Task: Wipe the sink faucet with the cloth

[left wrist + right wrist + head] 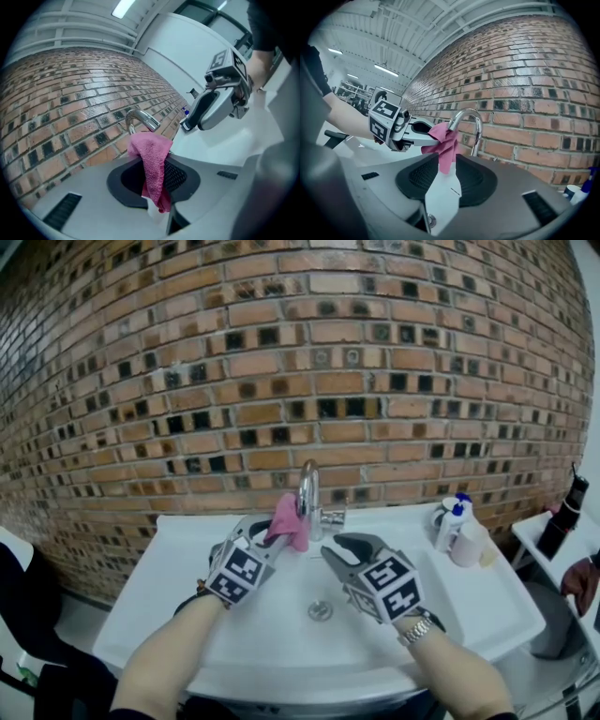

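A chrome curved faucet [308,488] stands at the back of the white sink [281,643], against the brick wall. My left gripper [279,536] is shut on a pink cloth [287,519], which presses against the left side of the faucet's stem. In the left gripper view the cloth [152,159] hangs bunched between the pads, just below the faucet [140,119] spout. My right gripper [330,549] hovers over the basin right of the faucet, jaws slightly apart and holding nothing. In its view the sink shows through the gap, with the cloth [445,143] and faucet [471,122] beyond.
The drain [320,611] lies in the basin below both grippers. Two spray bottles [452,519] and a white container [469,545] stand on the sink's right back corner. A black bottle [565,514] stands on a side surface at far right, near a person's hand [583,583].
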`<state>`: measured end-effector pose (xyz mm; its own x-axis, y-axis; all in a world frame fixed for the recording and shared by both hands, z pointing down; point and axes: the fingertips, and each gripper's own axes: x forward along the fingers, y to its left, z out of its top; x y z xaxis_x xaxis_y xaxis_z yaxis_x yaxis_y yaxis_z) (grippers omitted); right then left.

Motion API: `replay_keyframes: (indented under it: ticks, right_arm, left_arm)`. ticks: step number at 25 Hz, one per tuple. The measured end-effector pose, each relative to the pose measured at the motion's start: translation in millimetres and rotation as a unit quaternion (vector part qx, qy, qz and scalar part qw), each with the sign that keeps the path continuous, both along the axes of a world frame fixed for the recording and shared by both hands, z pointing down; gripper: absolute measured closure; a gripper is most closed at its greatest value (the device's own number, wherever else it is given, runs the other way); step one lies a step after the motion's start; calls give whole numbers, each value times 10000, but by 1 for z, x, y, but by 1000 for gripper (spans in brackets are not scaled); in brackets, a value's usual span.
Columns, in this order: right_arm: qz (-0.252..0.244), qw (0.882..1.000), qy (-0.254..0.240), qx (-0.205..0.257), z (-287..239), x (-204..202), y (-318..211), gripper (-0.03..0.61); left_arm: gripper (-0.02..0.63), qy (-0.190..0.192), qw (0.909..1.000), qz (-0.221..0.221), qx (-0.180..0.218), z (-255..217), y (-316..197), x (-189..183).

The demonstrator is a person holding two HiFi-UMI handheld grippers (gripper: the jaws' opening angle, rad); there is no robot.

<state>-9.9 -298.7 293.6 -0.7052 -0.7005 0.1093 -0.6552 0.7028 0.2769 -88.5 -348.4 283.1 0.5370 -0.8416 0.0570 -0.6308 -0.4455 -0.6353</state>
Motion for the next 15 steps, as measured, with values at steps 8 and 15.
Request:
replay_keyframes:
  ticks: [8,15]
  right_arm:
    - [152,9994,-295,-1,-6,-5,46,477]
    - [493,9969,-584,177,-9,3,87,508]
  left_arm:
    - [551,1159,9904,381,-657,-2,66,0]
    - [551,1587,9813,488,-969,0,135,11]
